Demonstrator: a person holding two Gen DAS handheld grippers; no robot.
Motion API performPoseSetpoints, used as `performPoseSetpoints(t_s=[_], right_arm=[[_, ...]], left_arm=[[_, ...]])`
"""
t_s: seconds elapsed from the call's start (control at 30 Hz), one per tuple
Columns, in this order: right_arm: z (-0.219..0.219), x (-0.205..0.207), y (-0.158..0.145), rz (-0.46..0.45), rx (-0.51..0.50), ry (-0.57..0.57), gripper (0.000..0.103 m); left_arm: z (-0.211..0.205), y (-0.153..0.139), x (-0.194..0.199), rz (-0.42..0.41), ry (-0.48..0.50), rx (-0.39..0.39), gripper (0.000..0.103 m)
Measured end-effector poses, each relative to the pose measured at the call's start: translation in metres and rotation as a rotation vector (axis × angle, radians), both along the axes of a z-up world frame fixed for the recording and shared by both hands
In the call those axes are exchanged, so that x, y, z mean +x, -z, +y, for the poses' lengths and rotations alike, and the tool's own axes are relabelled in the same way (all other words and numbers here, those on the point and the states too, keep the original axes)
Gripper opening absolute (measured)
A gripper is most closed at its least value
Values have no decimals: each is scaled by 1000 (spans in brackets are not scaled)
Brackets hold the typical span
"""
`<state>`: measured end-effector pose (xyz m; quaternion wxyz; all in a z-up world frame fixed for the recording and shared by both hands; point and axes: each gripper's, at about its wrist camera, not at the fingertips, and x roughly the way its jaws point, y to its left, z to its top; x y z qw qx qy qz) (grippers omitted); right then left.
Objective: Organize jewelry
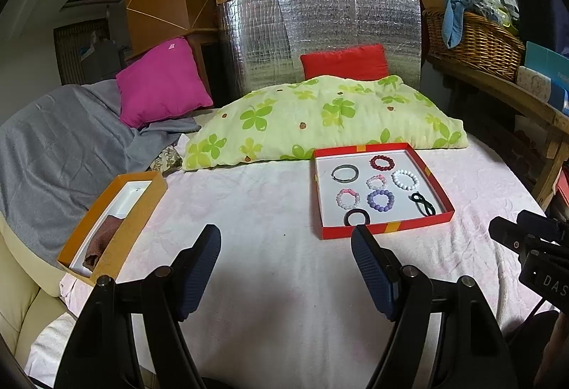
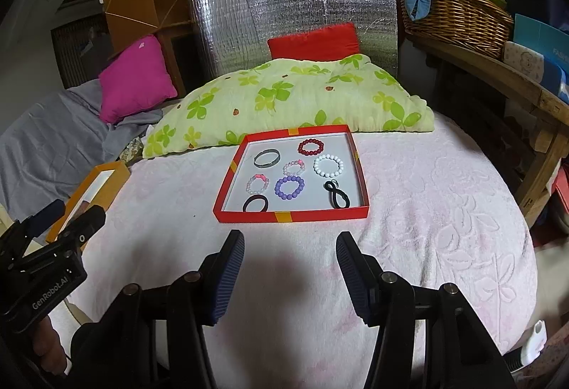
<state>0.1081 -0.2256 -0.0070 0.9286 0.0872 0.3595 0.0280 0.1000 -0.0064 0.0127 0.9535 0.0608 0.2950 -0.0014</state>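
Eight loops of jewelry lie in the shallow red cardboard tray (image 2: pixel 359 168) with a white floor, each apart from the others. At the tray's far edge sit a grey bangle (image 2: pixel 266 158) and a dark red bead bracelet (image 2: pixel 310 146). Across the middle are a small pink-and-clear bead bracelet (image 2: pixel 294 168), a white bead bracelet (image 2: pixel 328 165), another pink-and-clear bead bracelet (image 2: pixel 258 184) and a purple bead bracelet (image 2: pixel 290 187). By the near edge lie a plain black band (image 2: pixel 255 203) and a black loop twisted into a figure eight (image 2: pixel 337 196), toward the near right corner.

That spacing would suit a sorted display just as well as a laid-out stock waiting to be moved. An open orange cardboard box (image 1: pixel 142 207) with a white lining sits at the left edge of the pink-covered bed (image 2: pixel 426 229), holding a brown cloth (image 1: pixel 103 239); no jewelry shows in it, though part of its inside is hidden. So the scene fits either pieces arranged in the tray or pieces yet to go to the box.

Both tools hang low over the bedcover, short of the tray's near edge, aimed at it, which keeps every piece in sight. The left gripper (image 1: pixel 286 271) has its jaws spread wide with nothing between them. The right gripper (image 2: pixel 290 277) is likewise wide apart and carries nothing.
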Motion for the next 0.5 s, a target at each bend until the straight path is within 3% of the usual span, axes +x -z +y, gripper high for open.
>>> performPoseSetpoints(t_s=[0.33, 0.5], right_arm=[[-3, 7, 3, 2, -7, 3, 58], [-12, 14, 6, -1, -9, 18, 58]], left_arm=[[1, 3, 5, 13, 9, -13, 77], [3, 3, 7, -22, 7, -15, 77]])
